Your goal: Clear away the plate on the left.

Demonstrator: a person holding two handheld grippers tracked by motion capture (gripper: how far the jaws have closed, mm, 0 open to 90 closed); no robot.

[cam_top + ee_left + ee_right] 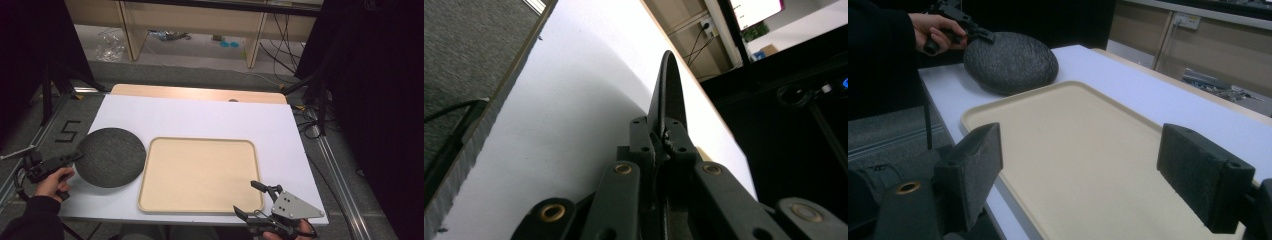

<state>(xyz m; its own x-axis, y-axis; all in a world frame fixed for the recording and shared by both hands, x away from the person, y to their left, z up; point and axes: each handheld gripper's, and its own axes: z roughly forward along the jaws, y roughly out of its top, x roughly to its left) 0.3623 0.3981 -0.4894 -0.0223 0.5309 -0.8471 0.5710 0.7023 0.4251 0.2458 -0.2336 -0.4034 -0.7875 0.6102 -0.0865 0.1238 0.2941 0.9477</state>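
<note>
Your left gripper pinches the left rim of the dark round plate, which lies on the white table just left of the beige tray. The left gripper view shows the plate edge-on between closed jaws. Your right gripper hangs wide apart over the tray's near right corner; its view shows the tray bare.
</note>
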